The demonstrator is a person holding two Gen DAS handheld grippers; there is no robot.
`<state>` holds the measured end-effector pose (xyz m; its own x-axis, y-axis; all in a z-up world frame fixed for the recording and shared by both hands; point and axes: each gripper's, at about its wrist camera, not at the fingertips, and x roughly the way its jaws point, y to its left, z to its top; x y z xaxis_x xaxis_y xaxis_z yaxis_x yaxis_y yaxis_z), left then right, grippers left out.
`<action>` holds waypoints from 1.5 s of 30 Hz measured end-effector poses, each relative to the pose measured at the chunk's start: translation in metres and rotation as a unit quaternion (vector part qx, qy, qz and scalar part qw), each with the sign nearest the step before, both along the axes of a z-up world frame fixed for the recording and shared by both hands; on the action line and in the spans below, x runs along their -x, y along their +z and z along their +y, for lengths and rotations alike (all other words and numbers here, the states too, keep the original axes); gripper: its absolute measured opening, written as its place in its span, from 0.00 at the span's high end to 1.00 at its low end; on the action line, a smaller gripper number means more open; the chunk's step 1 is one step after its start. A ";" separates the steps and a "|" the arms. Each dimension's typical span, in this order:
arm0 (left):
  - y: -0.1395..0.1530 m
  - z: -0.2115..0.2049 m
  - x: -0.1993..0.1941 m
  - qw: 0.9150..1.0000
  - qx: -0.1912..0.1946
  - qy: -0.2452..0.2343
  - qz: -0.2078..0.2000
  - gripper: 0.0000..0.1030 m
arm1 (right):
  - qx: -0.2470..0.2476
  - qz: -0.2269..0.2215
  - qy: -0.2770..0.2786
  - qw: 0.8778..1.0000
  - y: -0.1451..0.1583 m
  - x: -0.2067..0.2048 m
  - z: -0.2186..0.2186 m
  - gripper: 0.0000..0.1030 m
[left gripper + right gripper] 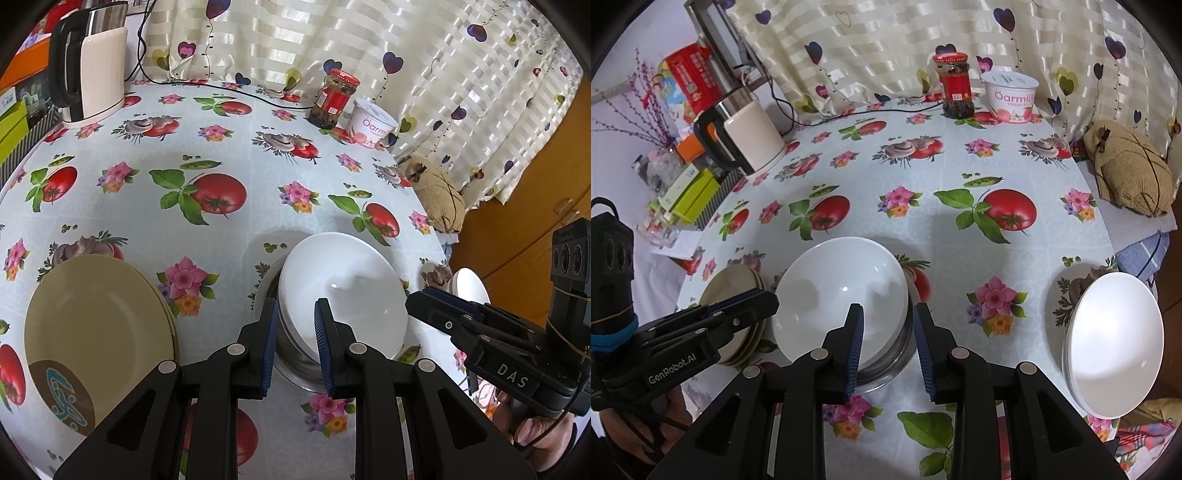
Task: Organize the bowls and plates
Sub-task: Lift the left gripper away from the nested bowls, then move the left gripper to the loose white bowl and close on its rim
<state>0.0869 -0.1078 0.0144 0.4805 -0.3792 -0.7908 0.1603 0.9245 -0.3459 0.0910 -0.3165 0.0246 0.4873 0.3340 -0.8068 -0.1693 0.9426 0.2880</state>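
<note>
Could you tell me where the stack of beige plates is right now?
The beige plates sit at the table's near left, just left of the white bowl.

Home dining corner, floral tablecloth (923, 221), electric kettle (746, 136), sauce jar (955, 86), heart-print curtains (886, 48)

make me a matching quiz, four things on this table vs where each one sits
Things:
1. white bowls
2. beige plates
3. kettle
4. yogurt tub

Places:
A. far edge, beside the red-lidded jar
B. nested in a steel bowl, centre front
C. stacked at the front left
D. far left corner

Pairs: 1-B, 2-C, 3-D, 4-A
</note>
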 end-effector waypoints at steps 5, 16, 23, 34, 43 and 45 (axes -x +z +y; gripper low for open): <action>0.003 0.000 0.001 1.000 -0.001 0.002 -0.005 0.79 | -0.003 -0.006 -0.003 1.000 0.006 0.004 -0.005 0.70; 0.009 -0.004 0.005 1.000 -0.001 0.000 -0.014 0.79 | -0.004 -0.020 -0.014 1.000 0.012 0.009 -0.018 0.62; 0.014 -0.010 0.006 1.000 -0.002 -0.005 -0.020 0.79 | -0.007 -0.033 -0.030 0.999 0.020 0.015 -0.035 0.60; 0.023 -0.028 0.006 0.999 -0.001 -0.026 -0.030 0.79 | -0.004 -0.048 -0.062 0.997 0.030 0.023 -0.065 0.59; 0.033 -0.059 0.004 0.997 -0.001 -0.065 -0.042 0.79 | -0.009 -0.056 -0.085 0.995 0.034 0.029 -0.086 0.59; 0.035 -0.067 0.004 0.996 0.001 -0.076 -0.043 0.79 | -0.008 -0.059 -0.097 0.993 0.036 0.032 -0.096 0.59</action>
<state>0.0829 -0.1751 0.0492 0.4833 -0.4545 -0.7482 0.3280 0.8864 -0.3266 0.0592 -0.4123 0.0606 0.6348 0.2364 -0.7356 -0.0183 0.9564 0.2915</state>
